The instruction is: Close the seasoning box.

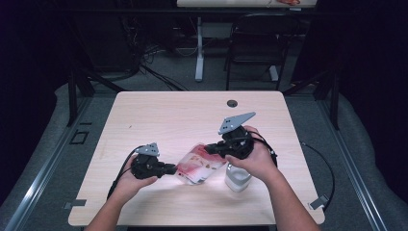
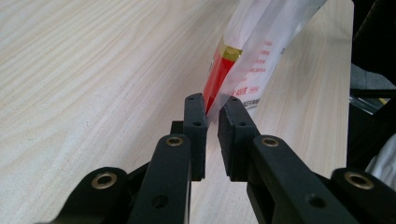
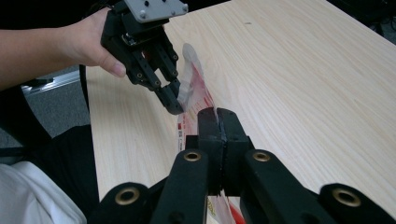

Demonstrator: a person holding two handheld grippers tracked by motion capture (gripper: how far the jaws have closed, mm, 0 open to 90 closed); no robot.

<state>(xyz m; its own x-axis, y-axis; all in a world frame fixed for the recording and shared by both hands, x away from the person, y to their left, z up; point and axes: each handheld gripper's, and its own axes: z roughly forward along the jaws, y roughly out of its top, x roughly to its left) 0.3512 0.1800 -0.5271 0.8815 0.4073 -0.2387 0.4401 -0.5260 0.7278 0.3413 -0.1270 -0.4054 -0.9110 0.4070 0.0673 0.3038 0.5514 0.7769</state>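
Observation:
A clear plastic bag (image 1: 199, 163) with red print hangs stretched between my two grippers, just above the light wooden table (image 1: 192, 110). My left gripper (image 1: 174, 169) pinches the bag's near-left edge. In the left gripper view its jaws (image 2: 212, 105) stand a little apart with the bag's (image 2: 252, 51) edge caught between the tips. My right gripper (image 1: 211, 150) is shut on the bag's far-right edge. In the right gripper view its jaws (image 3: 217, 114) meet on the thin film of the bag (image 3: 194, 88), and the left gripper (image 3: 175, 105) grips the bag farther off.
A small clear container (image 1: 238, 179) stands on the table under my right hand. A cable hole (image 1: 232, 103) sits near the table's far edge. A dark chair (image 1: 255, 43) and a desk leg stand beyond the table. Bare wood lies to the far left.

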